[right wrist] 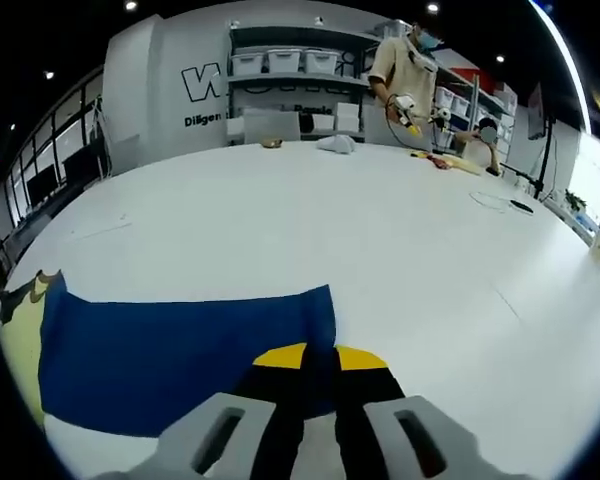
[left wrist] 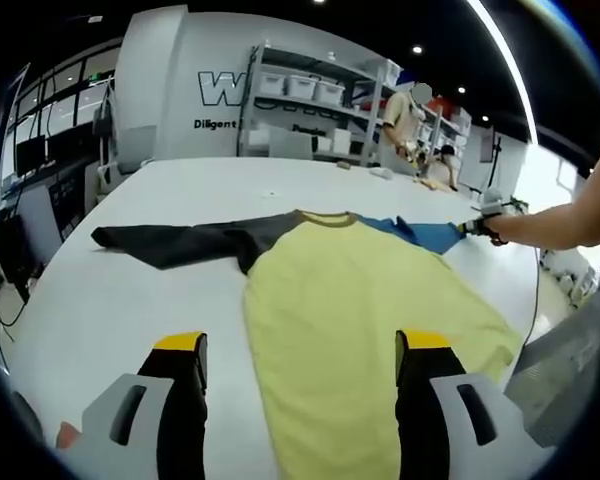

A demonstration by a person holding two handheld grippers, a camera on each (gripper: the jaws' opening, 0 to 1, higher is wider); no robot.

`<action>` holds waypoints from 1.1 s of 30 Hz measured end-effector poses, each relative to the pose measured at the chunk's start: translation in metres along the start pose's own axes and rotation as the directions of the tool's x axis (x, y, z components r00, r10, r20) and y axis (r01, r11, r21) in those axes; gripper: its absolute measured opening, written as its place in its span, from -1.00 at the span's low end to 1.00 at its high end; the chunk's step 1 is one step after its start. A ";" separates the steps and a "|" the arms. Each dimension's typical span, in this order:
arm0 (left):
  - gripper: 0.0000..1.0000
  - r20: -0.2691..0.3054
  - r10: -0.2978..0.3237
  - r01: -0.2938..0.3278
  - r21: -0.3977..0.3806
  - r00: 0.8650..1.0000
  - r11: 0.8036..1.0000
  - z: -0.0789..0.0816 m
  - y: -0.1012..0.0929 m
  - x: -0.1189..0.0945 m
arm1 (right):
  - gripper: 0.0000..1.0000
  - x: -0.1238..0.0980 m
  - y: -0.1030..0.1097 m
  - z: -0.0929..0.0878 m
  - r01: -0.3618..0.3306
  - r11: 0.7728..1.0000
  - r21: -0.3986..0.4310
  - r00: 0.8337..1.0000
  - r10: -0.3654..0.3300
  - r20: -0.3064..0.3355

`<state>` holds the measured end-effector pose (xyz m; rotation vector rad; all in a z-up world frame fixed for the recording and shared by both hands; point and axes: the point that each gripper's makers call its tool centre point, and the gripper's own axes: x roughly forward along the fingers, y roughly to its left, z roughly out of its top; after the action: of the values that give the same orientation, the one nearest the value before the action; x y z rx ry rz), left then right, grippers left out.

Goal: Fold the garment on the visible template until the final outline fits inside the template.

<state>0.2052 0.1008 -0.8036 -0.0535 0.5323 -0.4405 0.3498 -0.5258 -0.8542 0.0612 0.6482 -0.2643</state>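
A long-sleeved shirt lies flat on the white table (left wrist: pixel 130 290). Its yellow body (left wrist: pixel 350 310) runs toward me, a black sleeve (left wrist: pixel 180 242) stretches out to the left, and a blue sleeve (left wrist: pixel 425 234) points right. My left gripper (left wrist: pixel 302 345) hovers open over the shirt's lower body, one jaw off the fabric's left edge and one above the yellow cloth. At the blue sleeve's end, a person's arm holds my right gripper (left wrist: pixel 467 229). In the right gripper view the blue sleeve (right wrist: pixel 170 355) lies spread out, and the right gripper (right wrist: pixel 319 357) is shut on its cuff edge.
Shelves with white bins (left wrist: pixel 305 88) line the far wall, and people (right wrist: pixel 405 65) stand near the table's far end. Small items (right wrist: pixel 335 143) lie at that far edge. Monitors (left wrist: pixel 30 160) stand off the left side; a grey block (left wrist: pixel 570 365) sits at right.
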 end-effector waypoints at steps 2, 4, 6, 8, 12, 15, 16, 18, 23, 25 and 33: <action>0.43 -0.002 -0.002 0.002 0.000 1.000 1.000 0.000 -0.001 0.000 | -1.00 0.000 -0.001 0.000 0.002 1.000 -0.018 1.000 -0.002 0.002; 0.42 -0.004 -0.004 0.004 0.003 1.000 1.000 -0.001 -0.002 0.000 | -1.00 0.000 -0.003 0.000 0.008 1.000 -0.024 1.000 -0.008 -0.003; 0.41 -0.004 -0.005 0.005 0.003 1.000 1.000 -0.001 -0.002 0.000 | -1.00 0.001 -0.003 0.000 0.012 0.999 -0.049 1.000 -0.013 -0.006; 0.41 -0.004 -0.005 0.005 0.004 1.000 1.000 -0.001 -0.002 0.000 | -1.00 0.001 -0.003 0.000 0.013 0.999 -0.048 1.000 -0.014 -0.007; 0.39 -0.010 -0.008 0.008 0.007 1.000 1.000 -0.002 -0.003 -0.001 | -1.00 -0.004 -0.008 0.012 0.039 0.999 -0.035 0.999 -0.038 0.035; 0.38 -0.007 -0.012 0.012 0.008 1.000 1.000 -0.001 -0.004 -0.001 | -1.00 -0.005 -0.016 0.012 0.075 0.996 -0.045 0.997 -0.073 0.033; 0.38 -0.006 -0.012 0.012 0.008 1.000 1.000 -0.001 -0.004 -0.001 | -1.00 -0.006 -0.018 0.011 0.084 0.996 -0.037 0.996 -0.082 0.031; 0.38 -0.007 -0.012 0.012 0.011 1.000 1.000 -0.001 -0.004 -0.002 | -1.00 -0.007 -0.020 0.004 0.088 0.996 0.012 0.996 -0.088 0.002; 0.37 0.000 -0.014 0.014 0.011 1.000 1.000 0.001 -0.005 -0.003 | -1.00 -0.020 -0.029 -0.012 0.177 0.983 0.047 0.984 -0.175 -0.042; 0.37 0.002 -0.015 0.015 0.011 1.000 1.000 0.001 -0.005 -0.003 | -1.00 -0.023 -0.028 -0.015 0.190 0.981 0.046 0.981 -0.188 -0.042; 0.36 0.012 -0.023 0.023 0.012 1.000 1.000 0.004 -0.007 -0.004 | -1.00 -0.039 -0.029 -0.027 0.253 0.960 0.119 0.967 -0.248 -0.052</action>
<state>0.2014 0.0956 -0.7966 -0.0514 0.5172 -0.4655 0.2963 -0.5412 -0.8513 0.1047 0.6759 -0.5501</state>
